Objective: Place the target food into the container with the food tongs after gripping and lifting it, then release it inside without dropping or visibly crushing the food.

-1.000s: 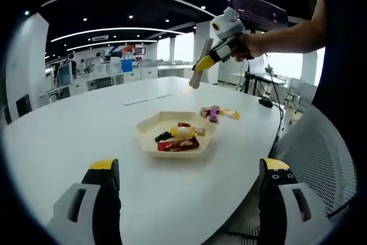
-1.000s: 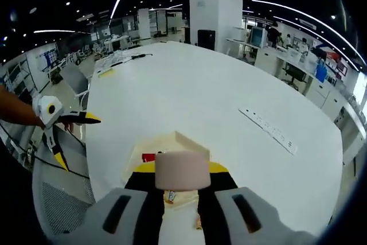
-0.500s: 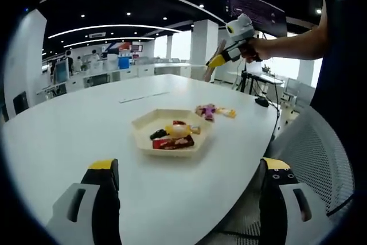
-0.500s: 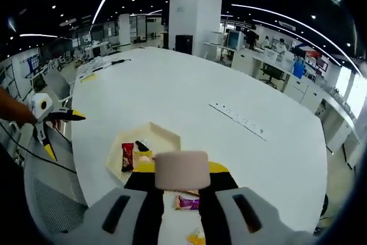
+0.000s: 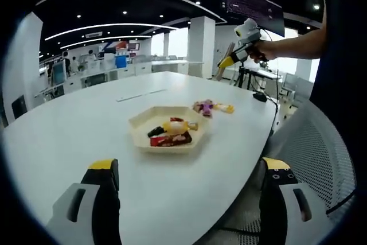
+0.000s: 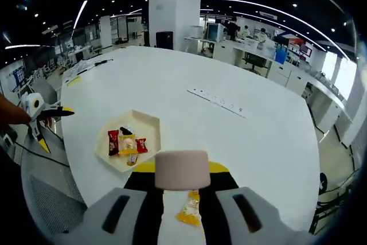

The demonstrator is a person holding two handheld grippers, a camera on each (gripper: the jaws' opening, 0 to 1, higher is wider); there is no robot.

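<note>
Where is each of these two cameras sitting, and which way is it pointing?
Left gripper view: rides the left gripper, held low at the table edge, jaws wide apart; looks across at the tray; the person's arm holds the right gripper up high.
Right gripper view: rides the raised right gripper, jaws closed on tongs; looks down over the table; the left gripper shows at left.
Shared: table, tray of wrapped snacks, loose snacks beside it.

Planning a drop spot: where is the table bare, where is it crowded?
Bare: the white table from the hexagonal tray out to the power strip and beyond it. Crowded: the tray's wrapped snacks, and loose wrapped snacks beside the tray near the table edge.
</note>
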